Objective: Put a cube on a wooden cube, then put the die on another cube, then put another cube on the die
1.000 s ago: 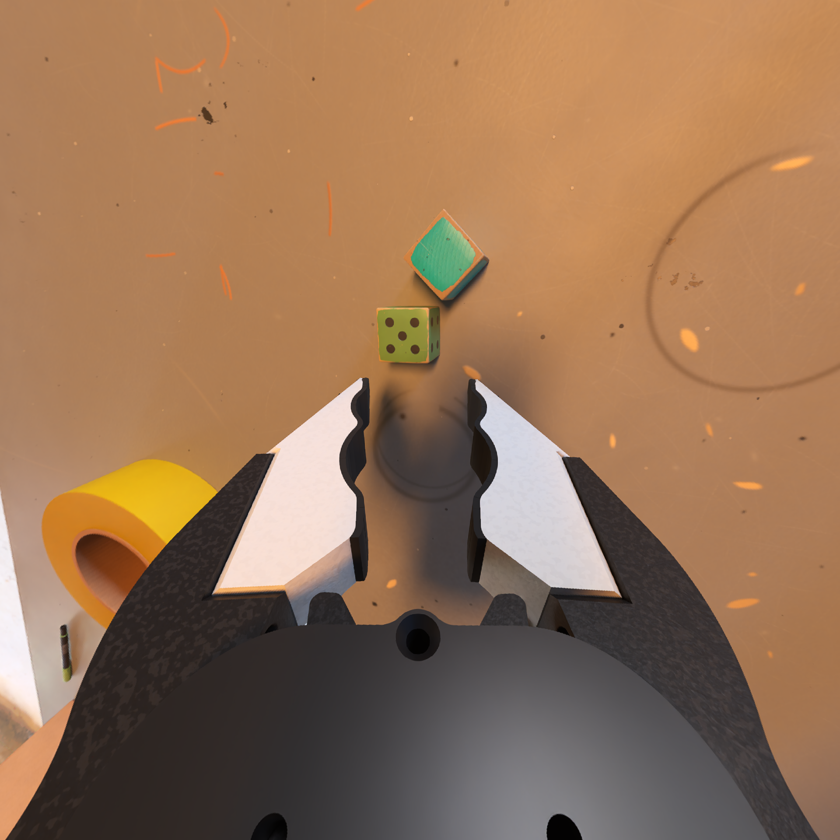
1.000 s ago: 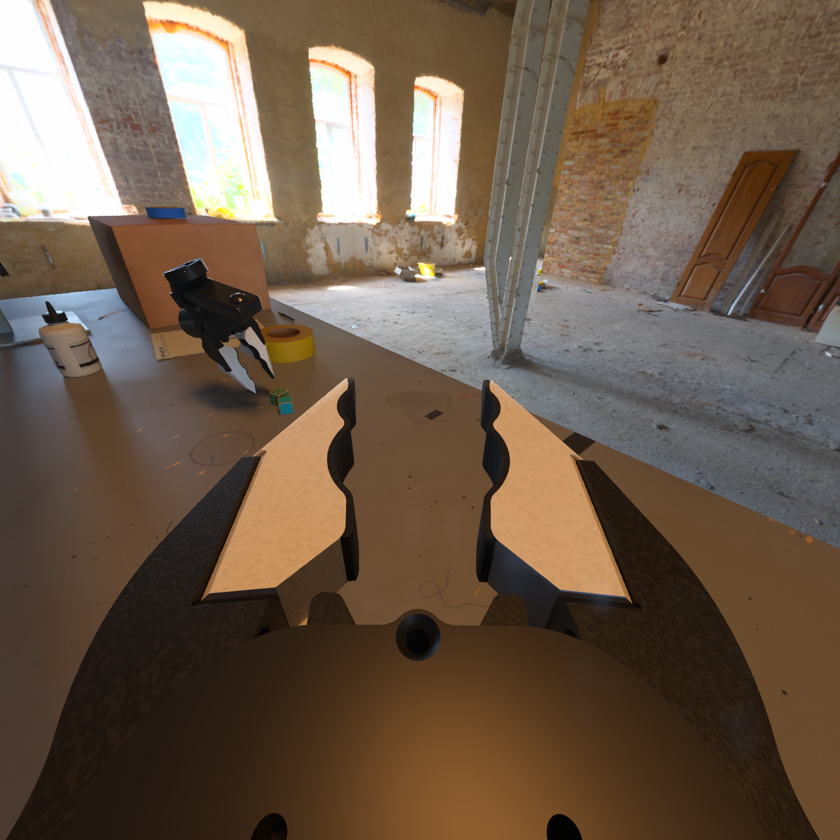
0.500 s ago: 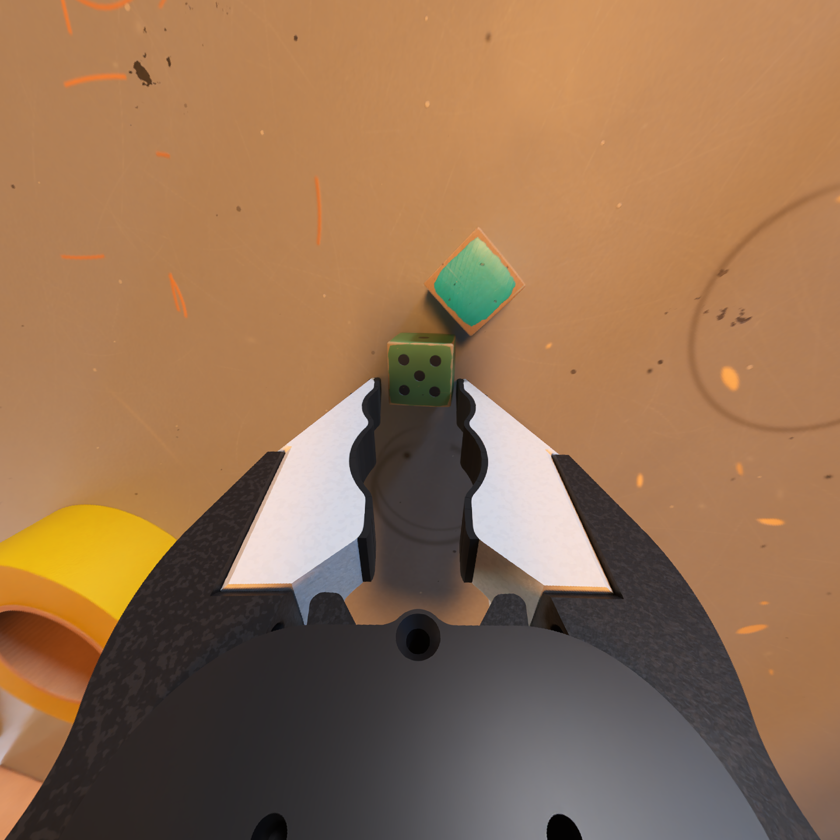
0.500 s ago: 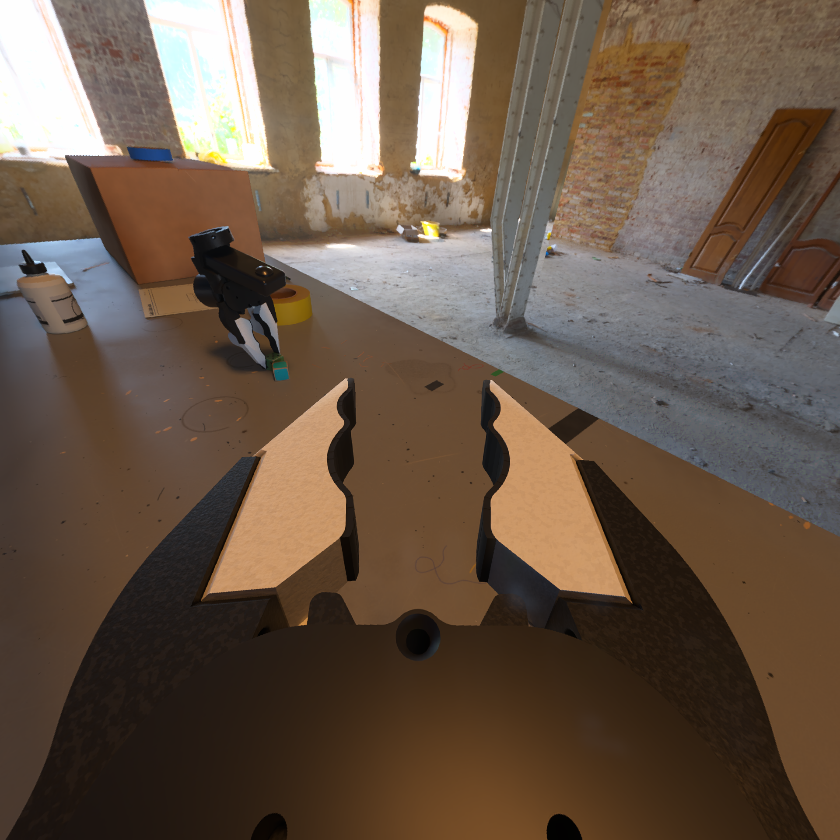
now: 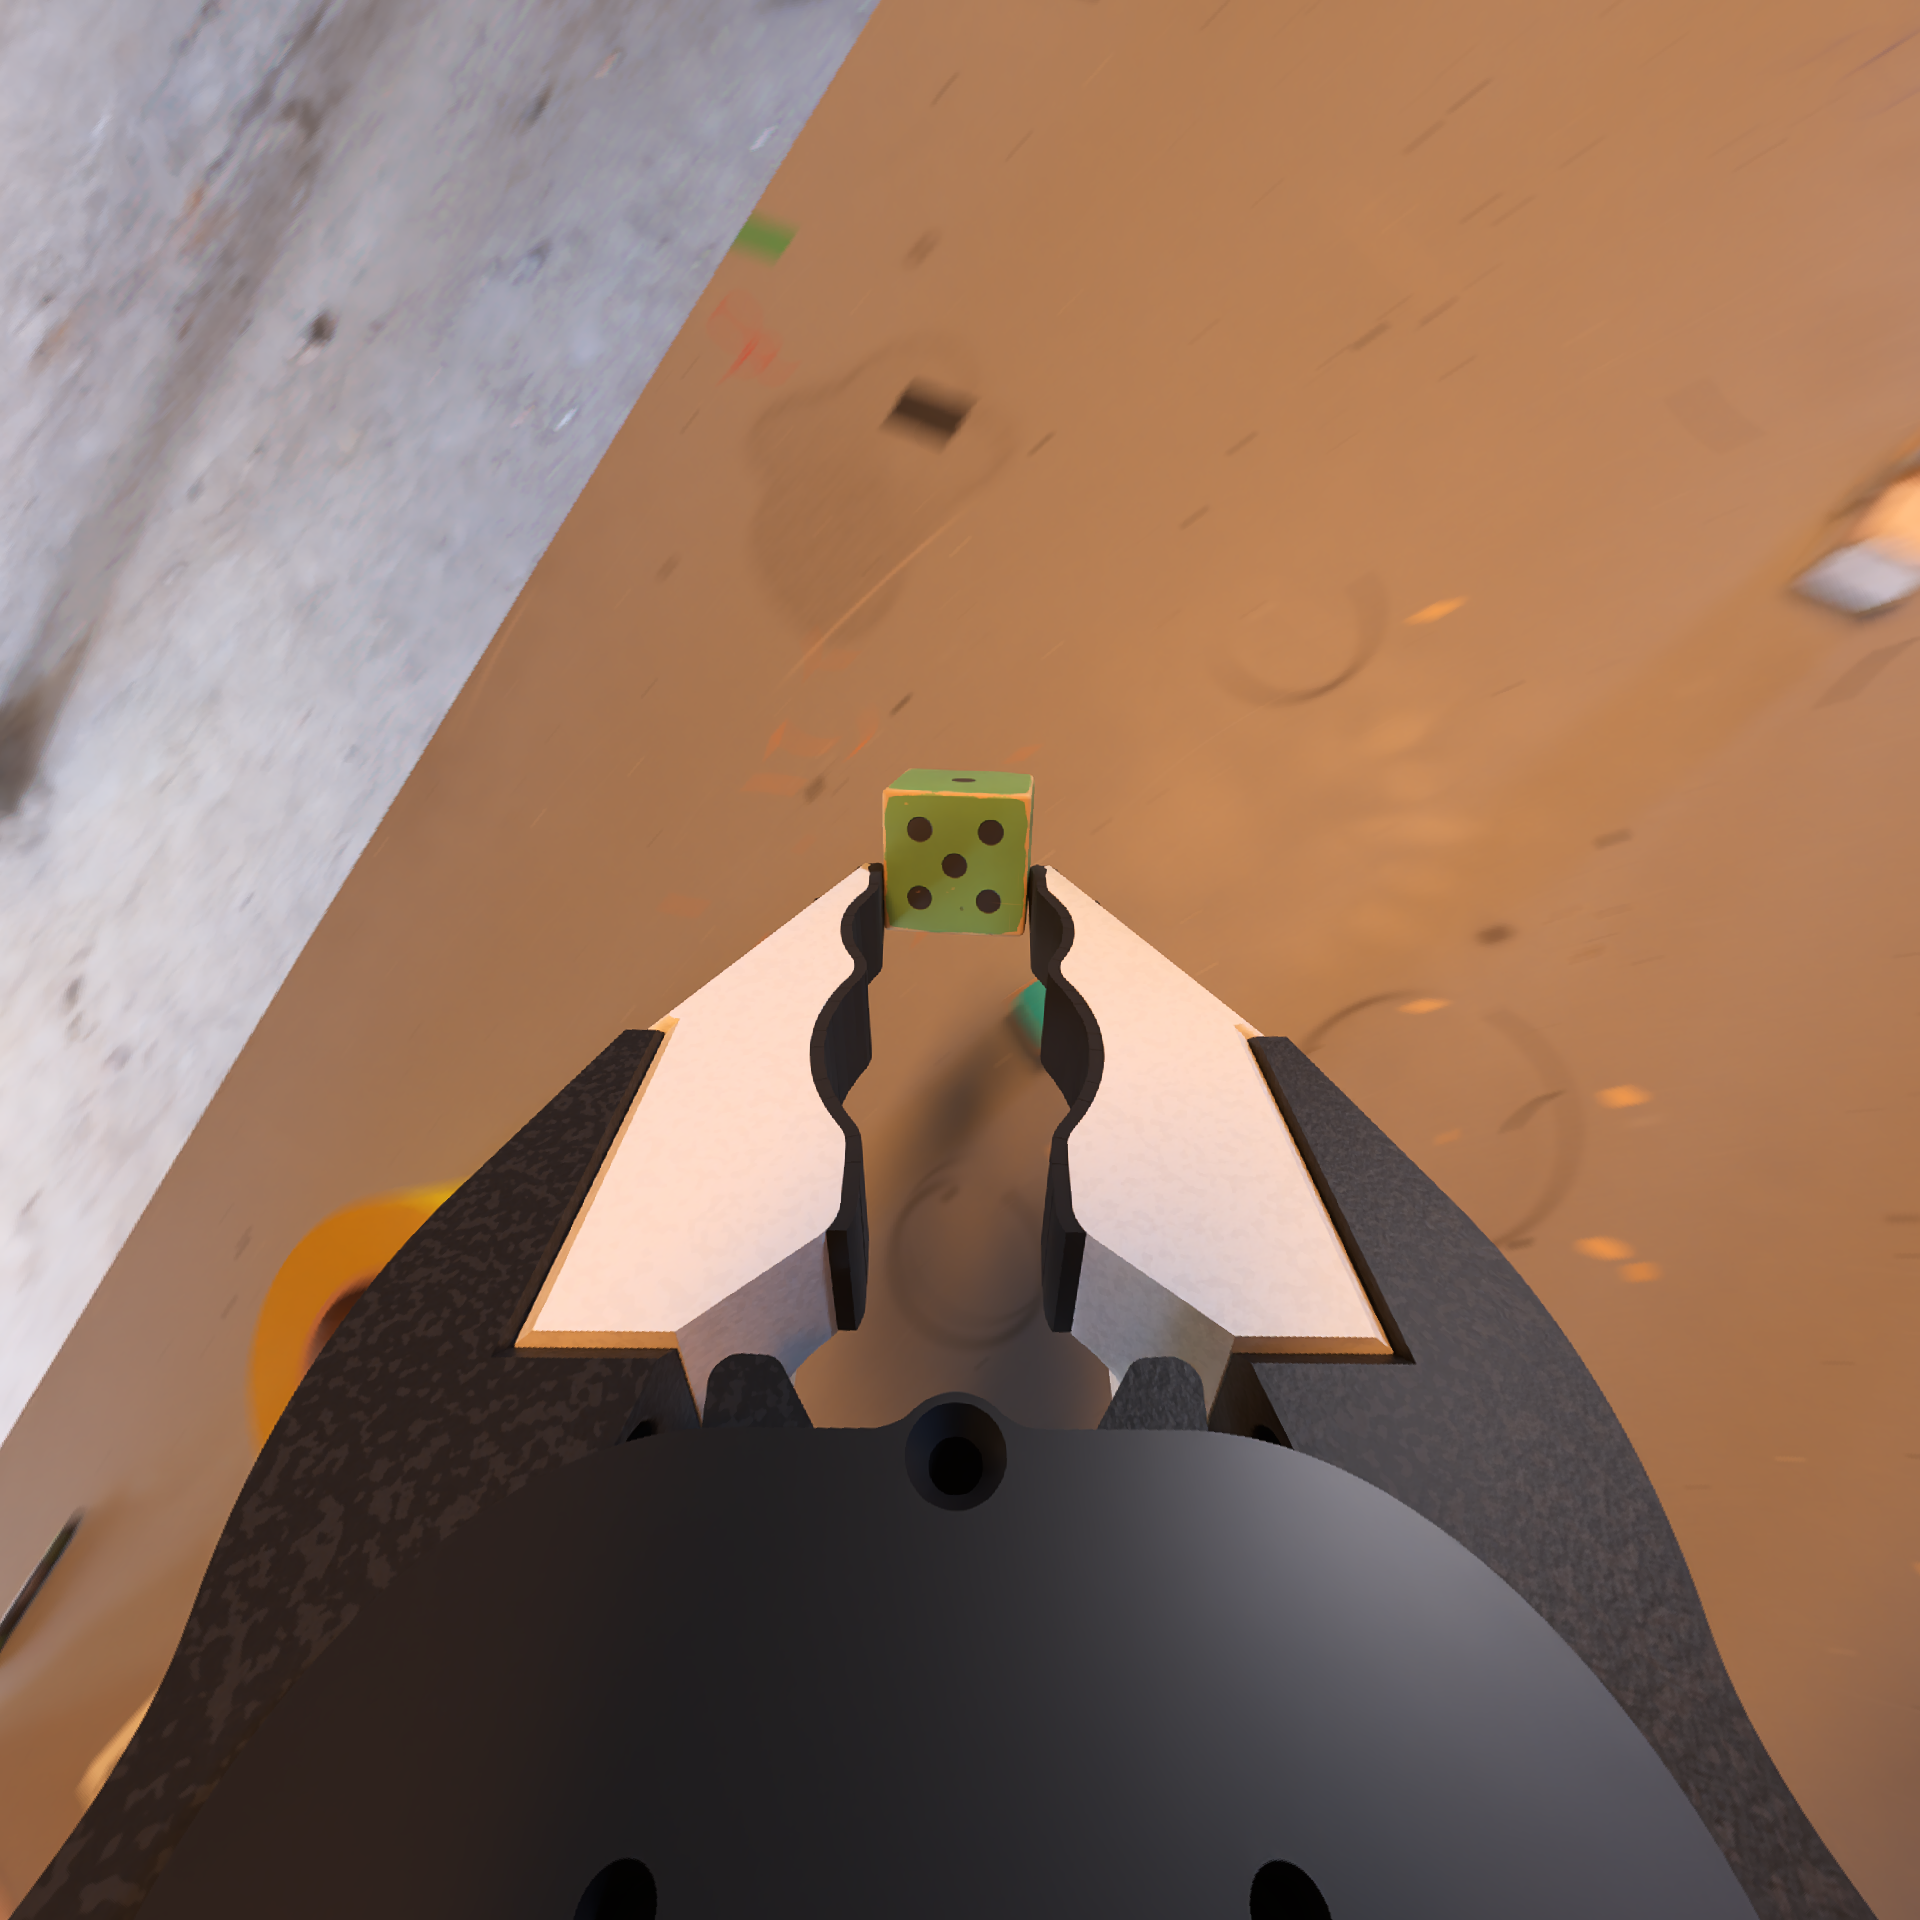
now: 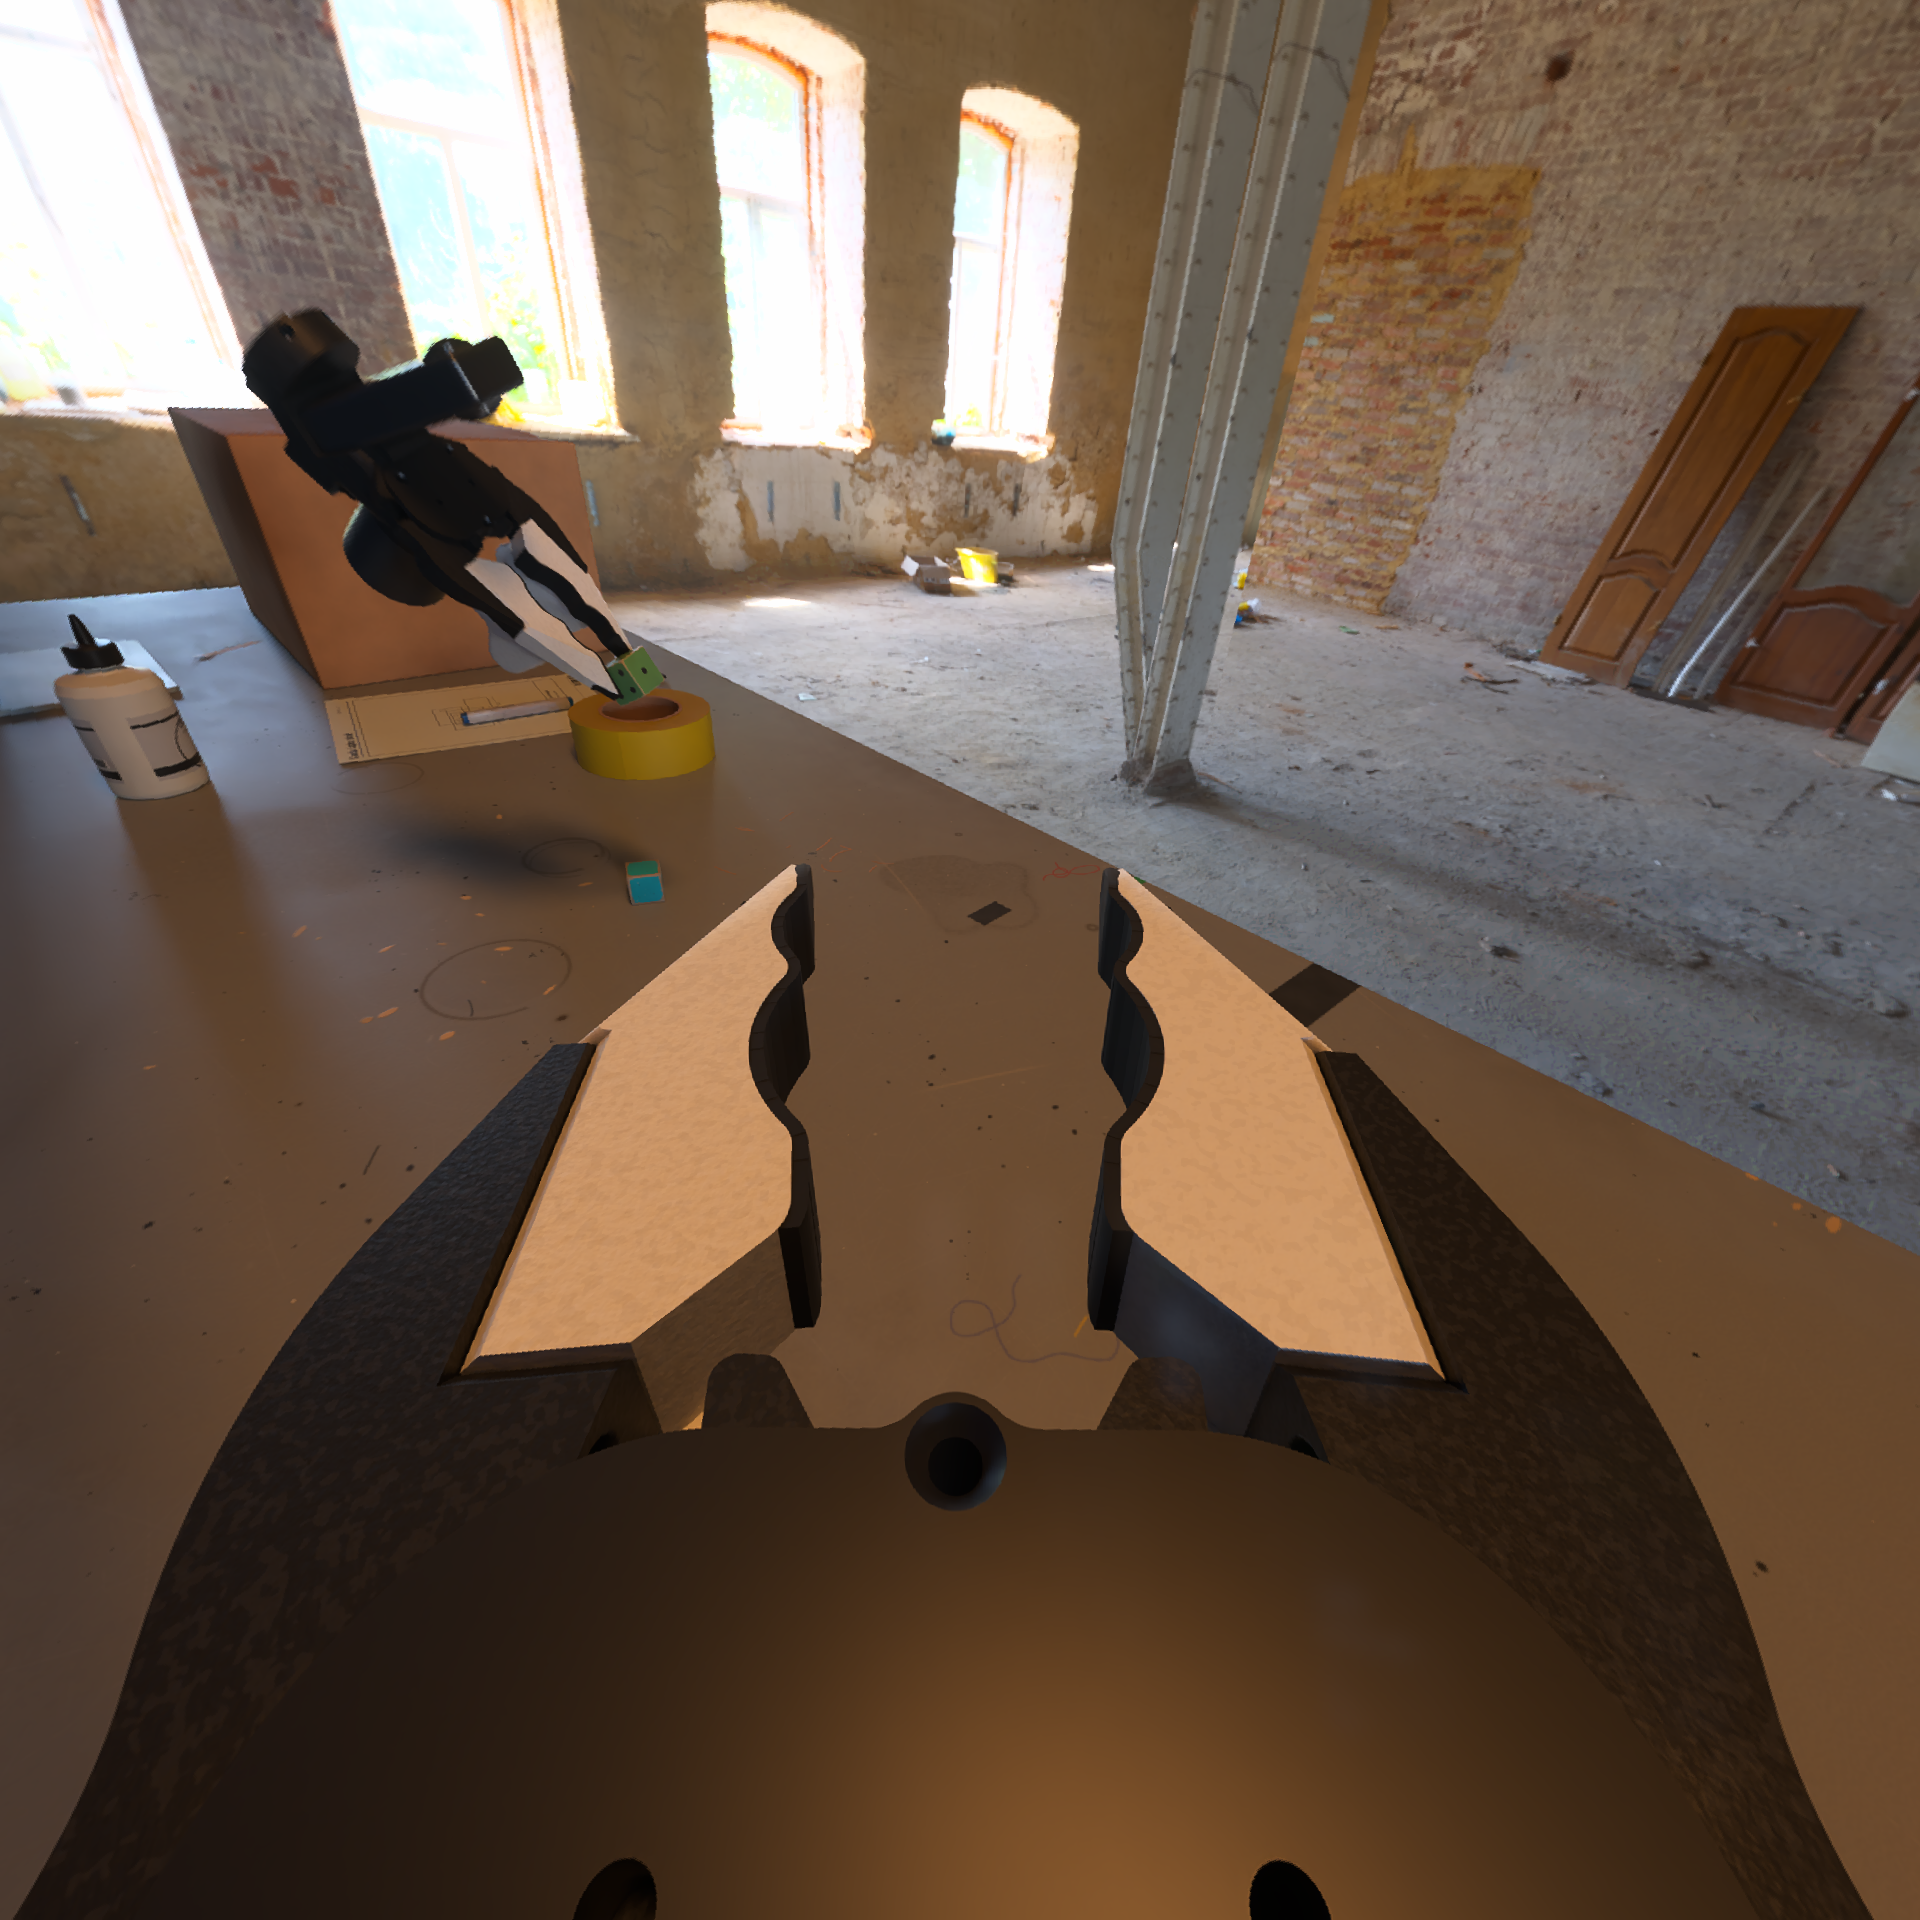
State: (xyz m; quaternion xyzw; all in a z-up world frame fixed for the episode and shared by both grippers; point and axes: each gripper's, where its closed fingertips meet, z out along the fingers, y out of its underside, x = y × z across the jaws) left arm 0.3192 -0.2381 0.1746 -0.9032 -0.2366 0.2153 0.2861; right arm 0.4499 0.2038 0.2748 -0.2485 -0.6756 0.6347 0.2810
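Above the table [image 6: 312,1091], over toward its far edge, we log the left tool [image 5: 956,883] clamped on the green die [image 5: 957,854], airborne. The die sits only at the very tips; the five-pip face looks back at the camera. In the right wrist view the same left tool [image 6: 613,681] hangs tilted, die [image 6: 636,673] just above the yellow tape roll [image 6: 642,732] in the line of sight; we cannot tell whether it is truly over the roll or nearer us.

The right tool [image 6: 954,894] is spread apart and holds nothing, low over the near part of the table beside the right edge.

The teal cube [image 6: 644,881] rests alone on the table, well clear of the roll, nothing stacked on it. Only a sliver of it [image 5: 1029,1013] shows between the left fingers. We see no wooden cube and no other cube in either view.

Risks, as we judge them:
- Tip-only grip: little pad contact, so a quick swing or tilt could let the die rotate or slip out.
- Background blur in the left view suggests fast motion, which worsens that.
- Release off-centre or from height: die topples off the teal cube or knocks it aside.
- The cube is mostly hidden behind the left fingers, so alignment on descent is poorly observed.
- The first stacking step is not evidenced here; order may be off.
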